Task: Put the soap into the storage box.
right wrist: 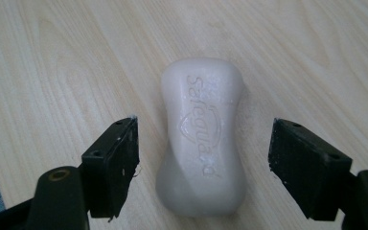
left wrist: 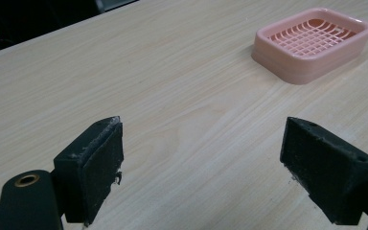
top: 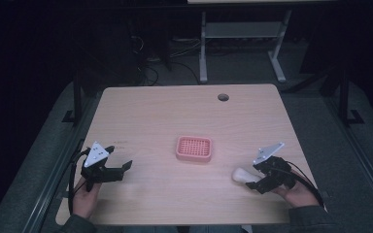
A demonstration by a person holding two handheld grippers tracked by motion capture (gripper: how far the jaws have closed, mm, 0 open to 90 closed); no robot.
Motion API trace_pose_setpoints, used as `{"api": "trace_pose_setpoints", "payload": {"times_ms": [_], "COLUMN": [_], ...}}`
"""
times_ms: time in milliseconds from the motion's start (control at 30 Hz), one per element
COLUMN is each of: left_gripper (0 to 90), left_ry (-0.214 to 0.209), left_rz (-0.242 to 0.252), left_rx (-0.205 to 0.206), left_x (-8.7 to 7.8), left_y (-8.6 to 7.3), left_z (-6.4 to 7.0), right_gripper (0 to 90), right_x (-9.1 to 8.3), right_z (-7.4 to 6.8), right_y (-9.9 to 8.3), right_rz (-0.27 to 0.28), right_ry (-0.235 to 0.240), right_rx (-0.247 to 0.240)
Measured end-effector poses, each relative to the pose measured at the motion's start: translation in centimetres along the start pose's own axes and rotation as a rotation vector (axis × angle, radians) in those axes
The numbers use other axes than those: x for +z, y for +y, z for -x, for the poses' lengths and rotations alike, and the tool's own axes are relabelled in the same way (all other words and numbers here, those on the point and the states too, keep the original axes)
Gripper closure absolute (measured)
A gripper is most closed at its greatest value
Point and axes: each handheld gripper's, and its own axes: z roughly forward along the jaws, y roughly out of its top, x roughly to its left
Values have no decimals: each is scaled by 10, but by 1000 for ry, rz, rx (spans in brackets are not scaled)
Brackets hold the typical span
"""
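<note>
A white bar of soap (top: 241, 174) (right wrist: 203, 135) lies flat on the wooden table (top: 165, 111) at the front right. My right gripper (top: 255, 181) (right wrist: 203, 165) is open, its jaws standing on either side of the soap's near end without touching it. A pink slatted soap dish (top: 194, 148) (left wrist: 312, 42) sits near the middle of the table, with nothing in it. My left gripper (top: 121, 167) (left wrist: 201, 172) is open over bare wood at the front left, pointing toward the dish, nothing between its jaws.
A round cable hole (top: 223, 97) sits near the table's far edge. Beyond the table stand the legs of another desk (top: 203, 48) with cables on the floor. A person's hands (top: 85, 196) hold the grippers at the near edge.
</note>
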Motion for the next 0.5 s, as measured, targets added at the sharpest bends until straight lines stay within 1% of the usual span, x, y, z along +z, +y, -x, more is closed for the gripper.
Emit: {"api": "trace_pose_setpoints", "payload": {"times_ms": [67, 100, 267, 333, 367, 433, 500], "left_gripper": [143, 143, 144, 143, 143, 143, 143], "left_ry": [-1, -1, 0, 0, -1, -1, -1], "left_rz": [1, 3, 2, 2, 2, 1, 1], "left_rx": [-1, -2, -2, -3, -3, 0, 0], "left_x": [0, 0, 0, 0, 0, 0, 0], "left_y": [0, 0, 0, 0, 0, 0, 0], "left_z": [0, 0, 0, 0, 0, 0, 0], "right_gripper": [263, 264, 293, 298, 304, 315, 326], "right_x": [3, 5, 12, 16, 17, 18, 20], "right_z": [-1, 0, -2, -2, -1, -2, -1], "right_y": [1, 2, 4, 4, 4, 4, 4], "right_rz": [-10, -13, -22, -33, -36, -51, -48], "right_ry": [0, -3, -6, -14, -14, -12, -14], "right_rx": [0, -9, -5, -4, -10, 0, -8]}}
